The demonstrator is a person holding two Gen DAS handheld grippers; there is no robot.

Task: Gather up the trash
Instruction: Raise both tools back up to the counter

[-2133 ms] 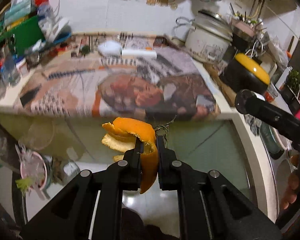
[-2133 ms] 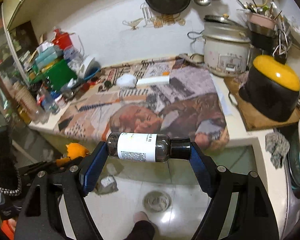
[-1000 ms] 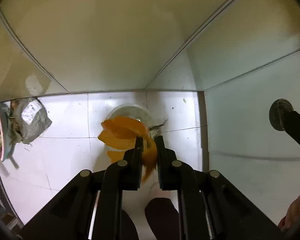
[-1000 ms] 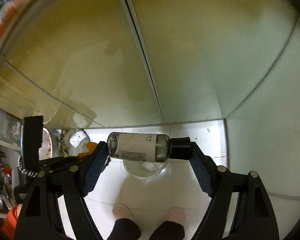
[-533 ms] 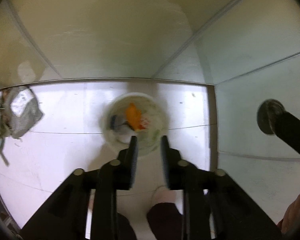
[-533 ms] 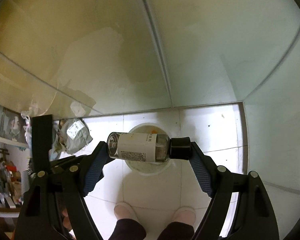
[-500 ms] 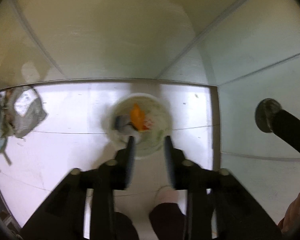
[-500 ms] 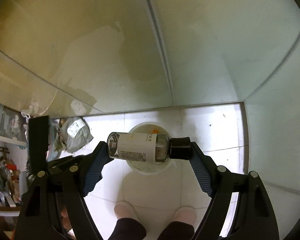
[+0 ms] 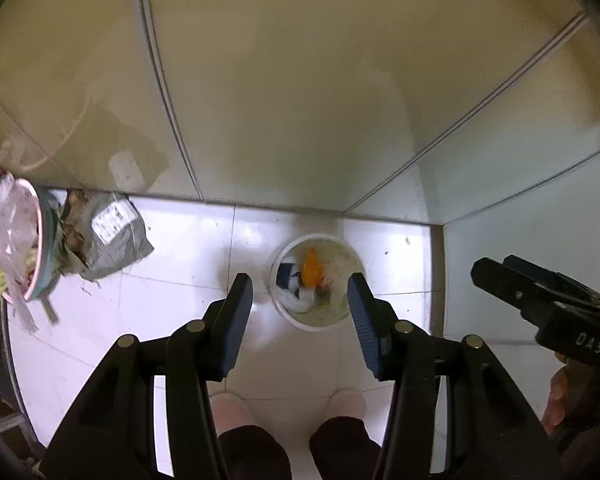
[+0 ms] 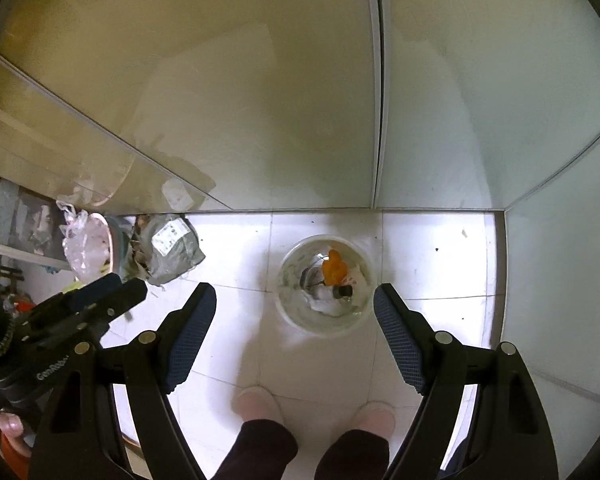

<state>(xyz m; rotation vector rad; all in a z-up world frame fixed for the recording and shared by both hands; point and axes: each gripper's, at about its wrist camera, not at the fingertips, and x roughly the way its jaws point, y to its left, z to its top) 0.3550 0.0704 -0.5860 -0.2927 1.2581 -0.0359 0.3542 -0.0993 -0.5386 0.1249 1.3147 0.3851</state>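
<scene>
White tiled floor (image 10: 228, 320) around bucket (image 10: 296, 320), claws apart.

Glossy white floor tiles (image 10: 228, 320) (mirror-bright), smooth white plastic bin (image 10: 296, 316), crinkled grey bag (image 10: 176, 256).

Right tongs (image 10: 295, 322) wide apart, empty, above bin (image 10: 300, 320) holding orange peel (image 10: 334, 267)

Peel (image 9: 313, 270) & bottle (image 10: 342, 291) now in bin (image 10: 300, 322); both jaws empty, left opening.
</scene>
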